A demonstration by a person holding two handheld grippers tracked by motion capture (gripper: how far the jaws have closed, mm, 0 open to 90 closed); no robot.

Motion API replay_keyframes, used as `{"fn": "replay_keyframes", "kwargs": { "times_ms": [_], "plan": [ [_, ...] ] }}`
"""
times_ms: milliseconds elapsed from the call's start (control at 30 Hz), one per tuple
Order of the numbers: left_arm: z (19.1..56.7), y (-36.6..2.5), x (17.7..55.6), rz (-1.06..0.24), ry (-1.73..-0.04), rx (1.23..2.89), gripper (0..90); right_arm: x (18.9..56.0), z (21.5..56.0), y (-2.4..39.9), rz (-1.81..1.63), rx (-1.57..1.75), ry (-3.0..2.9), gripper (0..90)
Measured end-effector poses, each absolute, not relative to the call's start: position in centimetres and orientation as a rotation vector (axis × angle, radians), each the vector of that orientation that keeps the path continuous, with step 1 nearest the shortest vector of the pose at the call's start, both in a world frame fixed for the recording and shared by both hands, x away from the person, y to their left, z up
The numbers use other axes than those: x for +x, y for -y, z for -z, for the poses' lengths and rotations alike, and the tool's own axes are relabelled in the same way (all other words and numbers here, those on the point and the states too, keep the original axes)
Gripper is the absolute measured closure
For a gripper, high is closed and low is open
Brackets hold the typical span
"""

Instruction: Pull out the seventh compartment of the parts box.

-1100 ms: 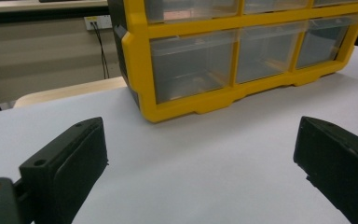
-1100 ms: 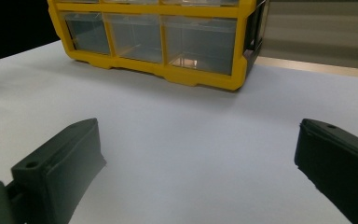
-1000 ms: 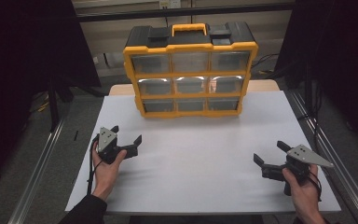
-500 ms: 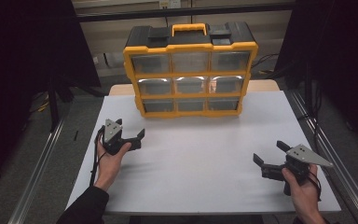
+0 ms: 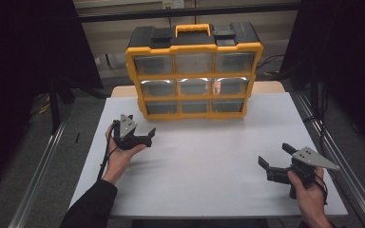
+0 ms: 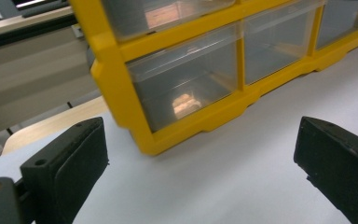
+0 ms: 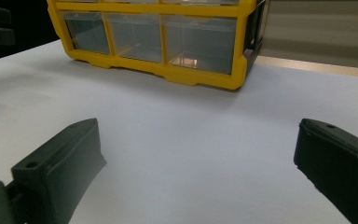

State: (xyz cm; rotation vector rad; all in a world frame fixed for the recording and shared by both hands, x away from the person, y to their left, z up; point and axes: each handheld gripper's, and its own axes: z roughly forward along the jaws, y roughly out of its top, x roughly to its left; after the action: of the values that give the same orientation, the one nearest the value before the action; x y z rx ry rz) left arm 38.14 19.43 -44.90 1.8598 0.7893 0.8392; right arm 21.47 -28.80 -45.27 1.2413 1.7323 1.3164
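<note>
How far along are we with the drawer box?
Barely started. Done: nothing that shows; every drawer of the box looks shut. In hand: the left gripper, jaws open and empty, is close to the bottom-left drawer, which holds a small pale thing. The right gripper is open and empty above the table, well back from the box. Left: probably gripping and opening a drawer.

Lab test cell: white bench (image 5: 209, 161) boxed in by black curtains (image 5: 24, 52), aluminium frame rails (image 5: 35, 190), and a yellow parts organizer (image 5: 194, 71) staged under fixed lighting.
</note>
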Motion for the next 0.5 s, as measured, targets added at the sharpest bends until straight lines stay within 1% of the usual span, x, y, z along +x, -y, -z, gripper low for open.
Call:
{"fn": "replay_keyframes", "kwargs": {
  "times_ms": [267,333,500],
  "plan": [
    [44.9,-18.5,39.4,-0.86,-0.745,1.887,4.7,21.5,45.3,28.8,-1.316,1.239,-1.734,0.7],
    [44.9,-18.4,39.6,-0.889,-0.734,1.893,6.2,21.5,45.3,28.8,-1.315,1.242,-1.734,0.7],
    [45.0,-18.0,40.3,-0.91,-0.724,1.888,6.2,21.5,45.3,28.8,-1.315,1.24,-1.736,0.7]
  ]
}}
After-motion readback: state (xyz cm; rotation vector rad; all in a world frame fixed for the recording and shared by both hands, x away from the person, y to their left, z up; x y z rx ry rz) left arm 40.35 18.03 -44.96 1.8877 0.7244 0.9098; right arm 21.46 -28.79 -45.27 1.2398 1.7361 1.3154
